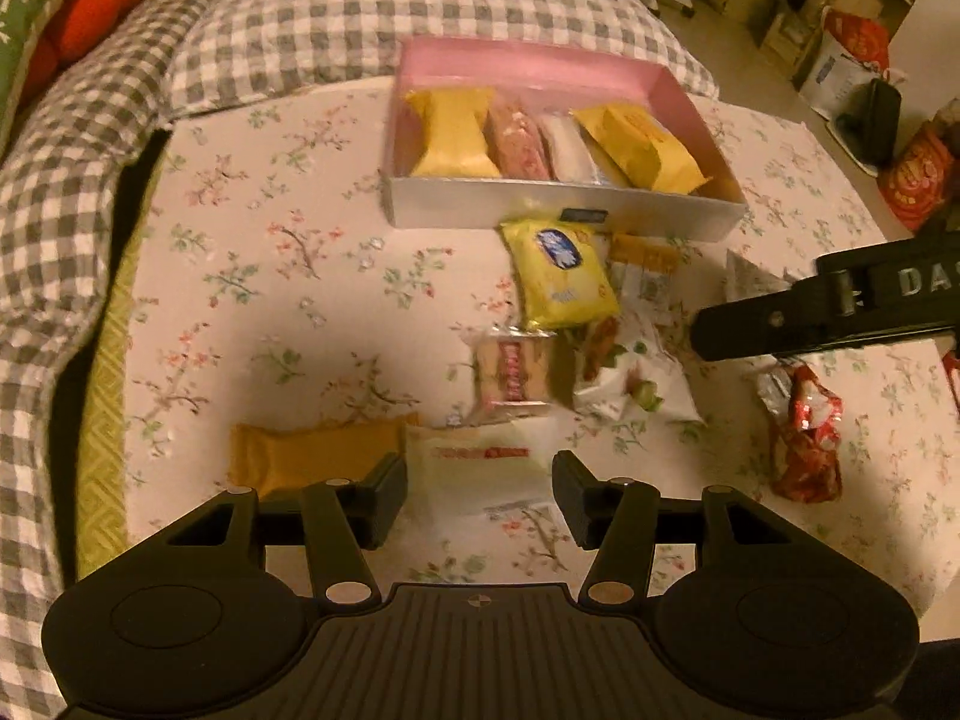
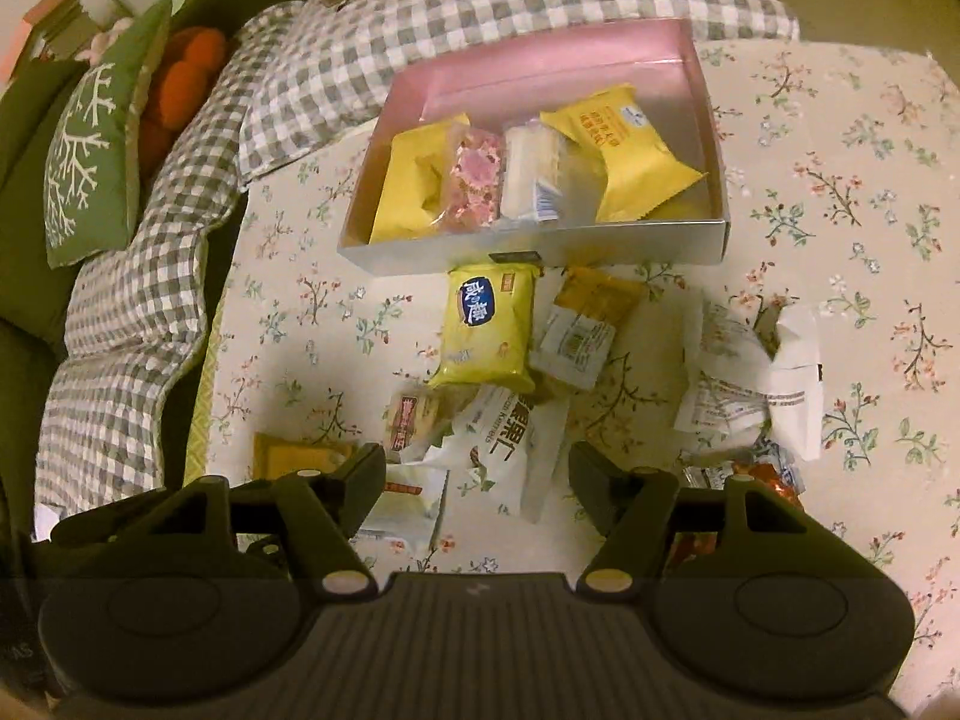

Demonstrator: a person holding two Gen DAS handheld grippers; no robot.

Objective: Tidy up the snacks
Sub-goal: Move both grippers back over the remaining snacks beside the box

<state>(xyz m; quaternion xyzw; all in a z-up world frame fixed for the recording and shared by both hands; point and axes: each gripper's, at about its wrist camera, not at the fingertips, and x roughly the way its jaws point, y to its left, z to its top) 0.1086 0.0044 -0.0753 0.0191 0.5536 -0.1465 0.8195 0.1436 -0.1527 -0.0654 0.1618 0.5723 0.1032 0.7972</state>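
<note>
Plainly mid-sort, with both claws empty and between picks. Four packets already lined up inside the pink-lined box (image 1: 690, 219) at the far side of the floral worktop (image 1: 288, 312): a yellow one (image 1: 451, 133), a pink one (image 1: 521, 141), a white one (image 1: 570, 150) and another yellow one (image 1: 645, 147). Loose snacks scattered on the near side of the box, just in front of its white wall: a yellow biscuit packet (image 2: 489, 327) with a blue label, an orange-and-white packet (image 2: 585, 324) beside it, a small pink-striped wafer pack (image 1: 513, 375), white wrappers (image 2: 750, 378) off to the right, and a red foil packet (image 1: 807, 432) well apart.

Left claw (image 1: 480, 495) open, nothing between its jaws, hovering over a white packet (image 1: 480, 456) with a red stripe, an orange bar (image 1: 318, 453) just beside its left finger. Right claw (image 2: 477, 486) likewise open and empty, poised above a white packet with bold lettering (image 2: 510, 435); seen from the left wrist as a black arm reaching in from the right.

Next move, by the look of it: lower the left claw onto the white striped packet, straddle its narrow width, close gently so as not to crush it, then carry it to the free space in the box. Same for the right with the lettered packet; care needed to avoid snagging the overlapping wrappers around it.
</note>
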